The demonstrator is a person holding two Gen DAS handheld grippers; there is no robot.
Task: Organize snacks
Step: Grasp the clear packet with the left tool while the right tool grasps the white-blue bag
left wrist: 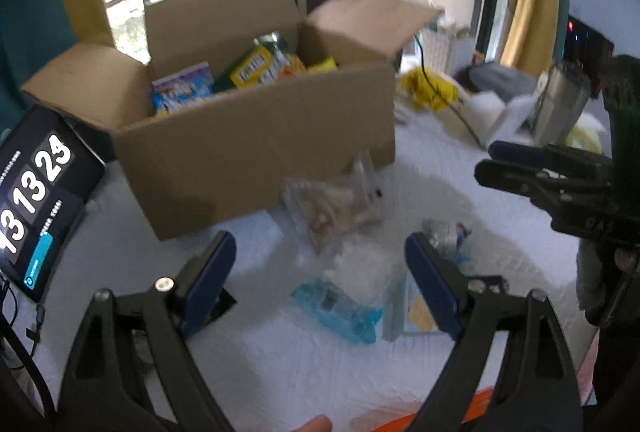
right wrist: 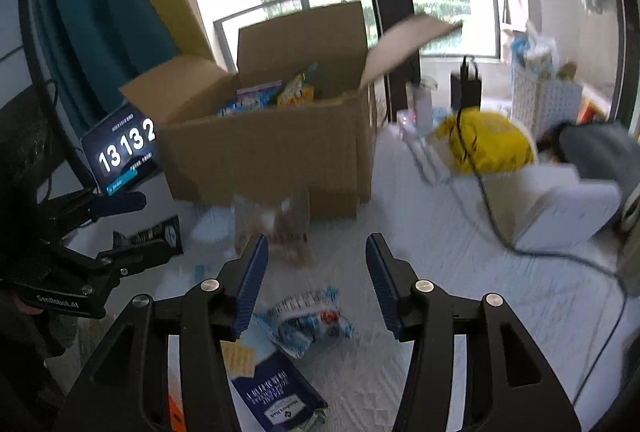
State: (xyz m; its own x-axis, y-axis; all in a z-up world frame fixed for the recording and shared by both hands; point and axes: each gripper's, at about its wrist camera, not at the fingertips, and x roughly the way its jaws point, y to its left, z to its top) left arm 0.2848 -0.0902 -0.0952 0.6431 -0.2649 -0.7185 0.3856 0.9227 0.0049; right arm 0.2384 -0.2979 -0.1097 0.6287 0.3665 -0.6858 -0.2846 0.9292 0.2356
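The cardboard box stands open-flapped, already taking snacks. Loose packets lie before it on the white bed. Left gripper and right gripper hover, jaws apart, empty.

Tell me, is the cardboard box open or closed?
Open. The cardboard box has its flaps standing up, and snack packs show inside.

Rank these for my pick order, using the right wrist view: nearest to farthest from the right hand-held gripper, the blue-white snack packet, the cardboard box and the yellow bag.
1. Blue-white snack packet, just below the right hand-held gripper.
2. Cardboard box, ahead, slightly left.
3. Yellow bag, far right, behind.
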